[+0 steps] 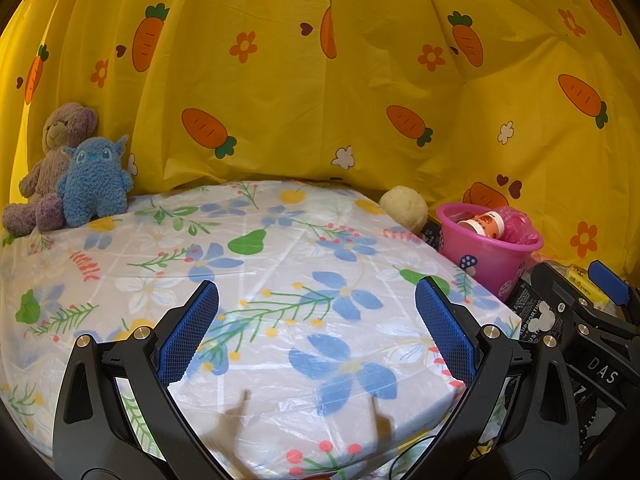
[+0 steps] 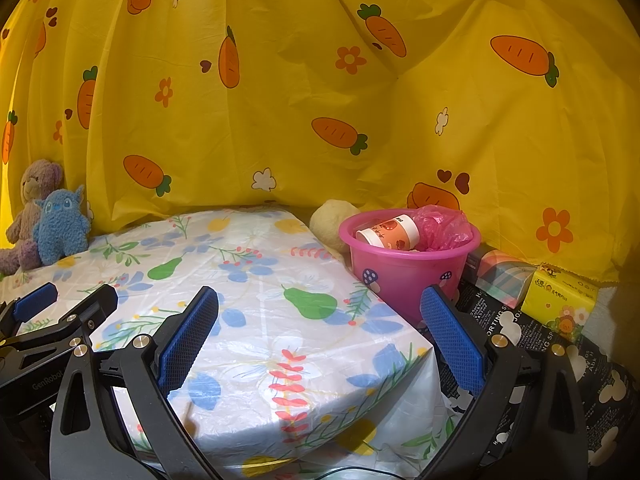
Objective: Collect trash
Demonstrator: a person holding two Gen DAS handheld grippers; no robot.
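A pink plastic bucket (image 2: 404,276) with mushroom prints stands just off the right edge of the floral-covered table (image 2: 256,320). Inside it lie a paper cup (image 2: 388,232) on its side and a crumpled pink plastic bag (image 2: 440,226). The left wrist view shows the same bucket (image 1: 486,260) at the right, with the cup (image 1: 482,226) and bag (image 1: 516,226) in it. My left gripper (image 1: 316,332) hovers open above the near part of the table, empty. My right gripper (image 2: 320,336) is open and empty too, low over the table's right corner, short of the bucket.
Two plush toys, a brown bear (image 1: 48,160) and a blue creature (image 1: 96,184), sit at the table's far left. A cream ball (image 2: 332,224) rests behind the bucket. A yellow tissue pack (image 2: 560,300) and a plaid box (image 2: 504,276) lie right of it. A yellow carrot-print curtain (image 2: 320,100) hangs behind.
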